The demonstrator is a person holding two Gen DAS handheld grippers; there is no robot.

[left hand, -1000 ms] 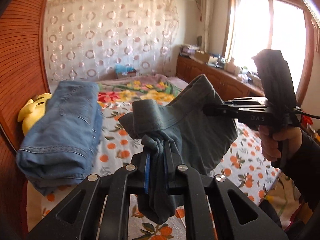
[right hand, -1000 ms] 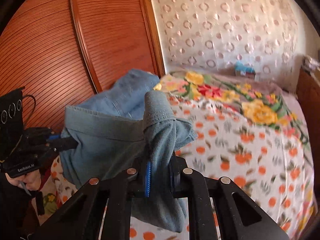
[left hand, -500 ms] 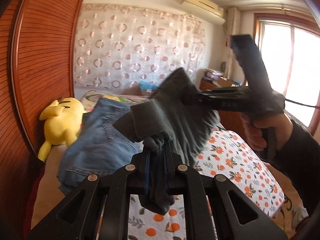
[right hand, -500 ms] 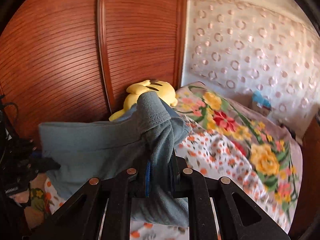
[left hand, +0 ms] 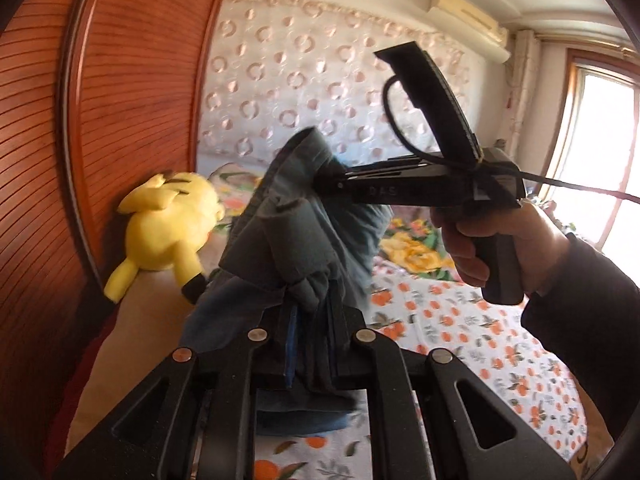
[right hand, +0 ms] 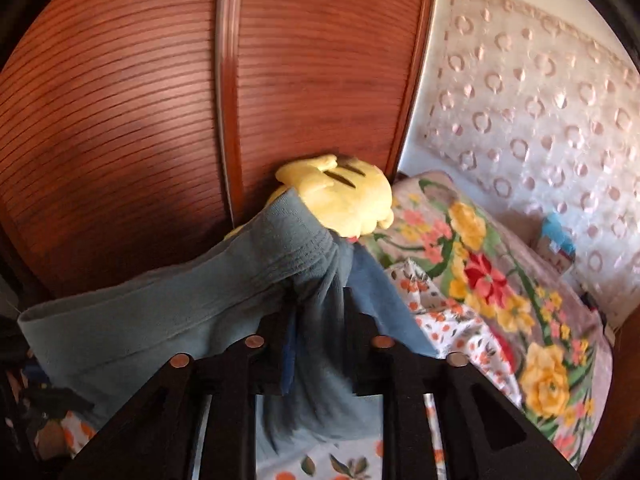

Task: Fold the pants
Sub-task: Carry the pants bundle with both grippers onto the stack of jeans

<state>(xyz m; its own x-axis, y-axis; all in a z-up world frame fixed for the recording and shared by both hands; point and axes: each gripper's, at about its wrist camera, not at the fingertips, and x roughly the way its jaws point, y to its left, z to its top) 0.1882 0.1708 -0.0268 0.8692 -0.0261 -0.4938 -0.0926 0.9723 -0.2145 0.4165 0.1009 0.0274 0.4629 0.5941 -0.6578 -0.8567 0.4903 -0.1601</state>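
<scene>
The left gripper (left hand: 312,344) is clamped on the grey-blue pants (left hand: 304,240), held above the bed (left hand: 460,320). The right gripper (right hand: 318,340) (jaws just widening) has cloth bunched between them. Beyond, a yellow plush (right hand: 340,196).

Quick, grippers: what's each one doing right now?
Left gripper: shut on the grey pants.
Right gripper: jaws have just been opening; pants between them, grip cannot be told.

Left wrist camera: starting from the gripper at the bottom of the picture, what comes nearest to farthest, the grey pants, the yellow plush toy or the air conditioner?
1. grey pants, between the left gripper fingers.
2. yellow plush toy, left, by the wooden door.
3. air conditioner, top right, high on the far wall.
</scene>
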